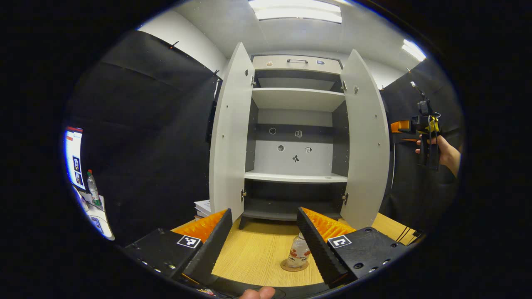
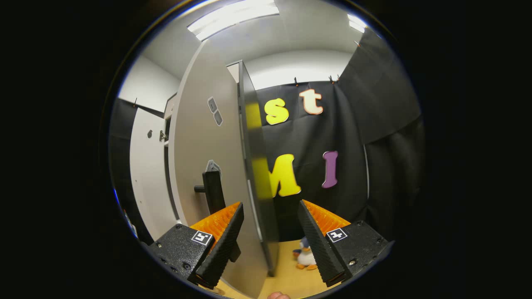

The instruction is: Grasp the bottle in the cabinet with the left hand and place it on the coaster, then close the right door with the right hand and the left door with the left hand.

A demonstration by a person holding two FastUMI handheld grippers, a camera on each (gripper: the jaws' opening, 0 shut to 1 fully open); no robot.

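Bottle [image 1: 298,251] standing on coaster [image 1: 294,265], both doors [image 1: 367,141] gaping, left gripper [image 1: 263,232] spreading wide, right gripper [image 2: 270,232] wide, straddling right door's edge.

Bottle [image 1: 298,251] stood on coaster [image 1: 294,265] on table [image 1: 257,253], in front of cabinet [image 1: 297,137]. Both doors swung open: left door [image 1: 230,137] and right door [image 1: 365,141] flanking shelves. Right gripper [image 1: 428,137] held beyond right door. Plush toy [image 2: 306,256] lay on table behind that door.
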